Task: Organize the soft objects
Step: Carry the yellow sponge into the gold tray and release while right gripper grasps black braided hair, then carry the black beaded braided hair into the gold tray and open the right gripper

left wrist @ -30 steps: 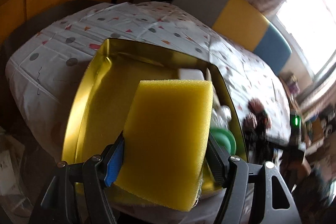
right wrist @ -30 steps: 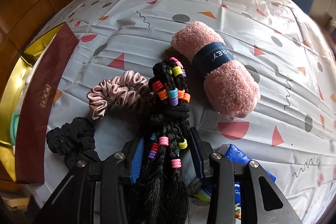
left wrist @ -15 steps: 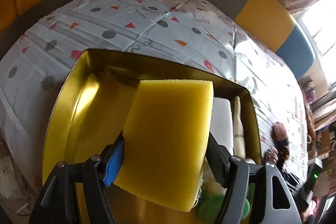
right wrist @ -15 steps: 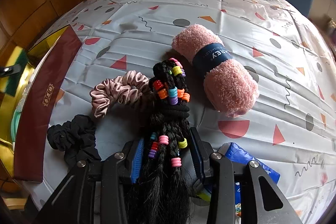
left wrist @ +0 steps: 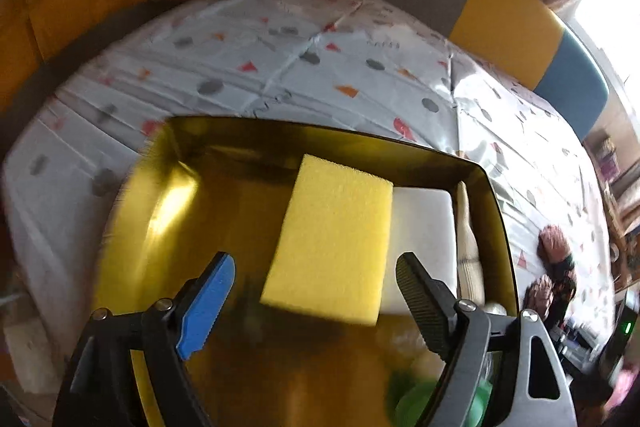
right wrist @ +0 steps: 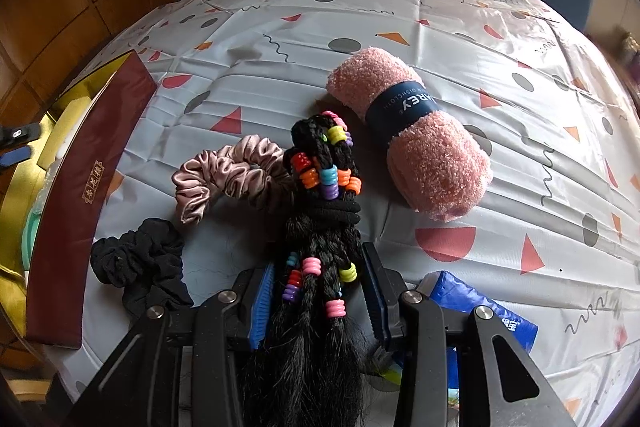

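My left gripper (left wrist: pixel 316 277) is open above the gold-lined box (left wrist: pixel 168 187). A yellow sponge (left wrist: pixel 332 239) lies free in the box between and just beyond the fingers, next to a white block (left wrist: pixel 424 227). My right gripper (right wrist: pixel 320 291) is shut on a black braided hairpiece with coloured beads (right wrist: pixel 324 211), low over the table. A pink satin scrunchie (right wrist: pixel 228 175), a black scrunchie (right wrist: pixel 140 263) and a rolled pink towel (right wrist: pixel 412 135) lie on the tablecloth near it.
The box's dark red side (right wrist: pixel 80 187) stands at the left in the right wrist view. A blue packet (right wrist: pixel 480 311) lies by my right gripper. A green item (left wrist: pixel 424 399) and a pale stick (left wrist: pixel 468 239) sit in the box. Padded chairs (left wrist: pixel 508 23) stand behind the table.
My left gripper has opened and let go of the yellow sponge, which now rests in the box. My right gripper has stayed shut on the hairpiece, nearly still.
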Demonstrator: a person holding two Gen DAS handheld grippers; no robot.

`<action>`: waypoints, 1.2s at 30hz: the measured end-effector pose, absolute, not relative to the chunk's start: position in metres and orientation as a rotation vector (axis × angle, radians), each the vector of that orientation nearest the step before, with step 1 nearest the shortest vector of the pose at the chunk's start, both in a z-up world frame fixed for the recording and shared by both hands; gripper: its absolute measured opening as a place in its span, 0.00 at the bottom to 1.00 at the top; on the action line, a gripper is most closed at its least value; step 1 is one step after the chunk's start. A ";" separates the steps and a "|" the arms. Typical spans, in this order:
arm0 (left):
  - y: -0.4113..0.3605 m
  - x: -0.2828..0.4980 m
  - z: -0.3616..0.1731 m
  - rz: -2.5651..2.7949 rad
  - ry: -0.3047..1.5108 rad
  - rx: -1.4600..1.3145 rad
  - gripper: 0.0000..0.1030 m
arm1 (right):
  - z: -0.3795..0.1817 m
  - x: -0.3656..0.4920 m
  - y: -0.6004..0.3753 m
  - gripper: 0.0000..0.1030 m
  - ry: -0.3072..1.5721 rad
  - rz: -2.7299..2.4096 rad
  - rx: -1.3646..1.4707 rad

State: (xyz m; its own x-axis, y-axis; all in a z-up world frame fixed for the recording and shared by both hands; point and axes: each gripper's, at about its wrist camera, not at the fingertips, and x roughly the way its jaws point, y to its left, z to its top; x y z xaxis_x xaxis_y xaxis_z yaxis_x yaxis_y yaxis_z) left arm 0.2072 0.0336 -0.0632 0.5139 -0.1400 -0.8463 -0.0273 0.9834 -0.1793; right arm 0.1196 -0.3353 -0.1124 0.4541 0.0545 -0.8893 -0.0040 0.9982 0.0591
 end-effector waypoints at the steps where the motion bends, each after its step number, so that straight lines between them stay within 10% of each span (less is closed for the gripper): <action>1: 0.033 0.197 -0.057 -0.066 1.007 -0.156 0.82 | -0.113 0.120 -0.335 0.40 1.097 0.035 0.049; 36: 0.027 0.061 -0.027 -0.088 0.837 -0.073 0.82 | -0.108 0.112 -0.314 0.35 1.049 -0.117 -0.012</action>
State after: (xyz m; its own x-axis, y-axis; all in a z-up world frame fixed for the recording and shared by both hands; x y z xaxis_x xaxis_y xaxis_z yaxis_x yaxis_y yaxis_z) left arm 0.0607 0.0275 -0.0270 0.6666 -0.1070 -0.7377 0.0492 0.9938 -0.0996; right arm 0.1124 -0.3145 -0.1084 0.4926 -0.1019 -0.8643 0.0904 0.9937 -0.0656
